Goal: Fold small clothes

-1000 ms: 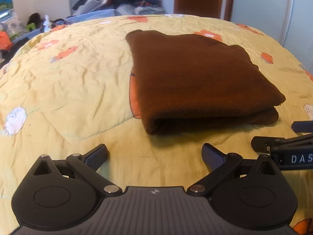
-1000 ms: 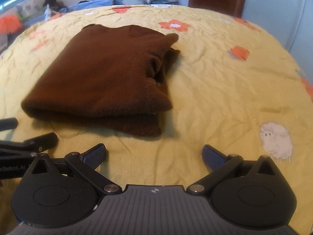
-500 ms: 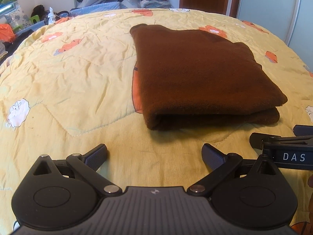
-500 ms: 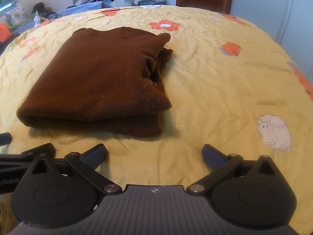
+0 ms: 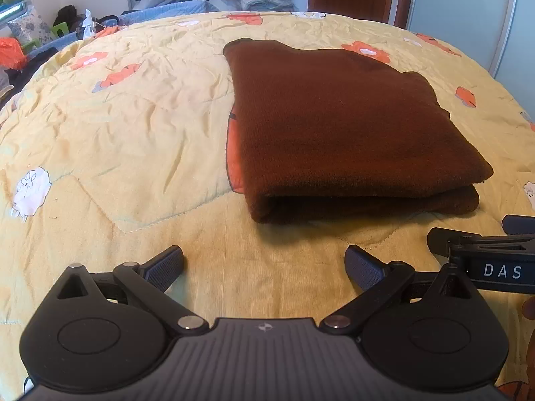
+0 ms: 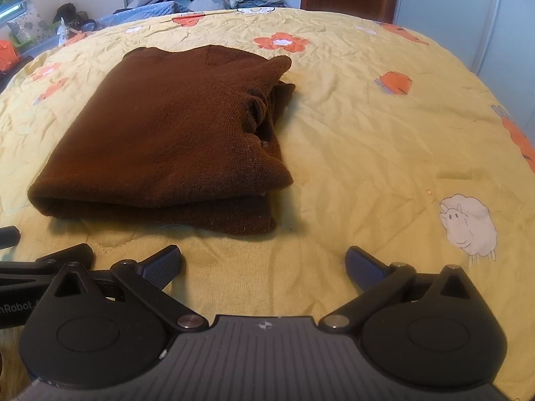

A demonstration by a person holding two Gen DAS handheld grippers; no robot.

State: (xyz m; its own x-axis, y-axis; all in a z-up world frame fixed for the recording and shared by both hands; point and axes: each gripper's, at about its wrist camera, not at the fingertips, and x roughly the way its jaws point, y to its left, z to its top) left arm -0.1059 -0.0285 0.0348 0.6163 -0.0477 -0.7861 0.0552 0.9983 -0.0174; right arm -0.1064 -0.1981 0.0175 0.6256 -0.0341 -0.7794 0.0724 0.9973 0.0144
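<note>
Here folded brown sweater on quilt; both claws empty.

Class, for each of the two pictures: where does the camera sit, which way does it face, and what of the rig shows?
Left wrist: sits on the left gripper, looking across the bed at the brown sweater; the right gripper pokes in at right.
Right wrist: sits on the right gripper, facing the same way; sweater lies left of centre.
Shared: sweater, yellow quilt, both grippers open.
</note>
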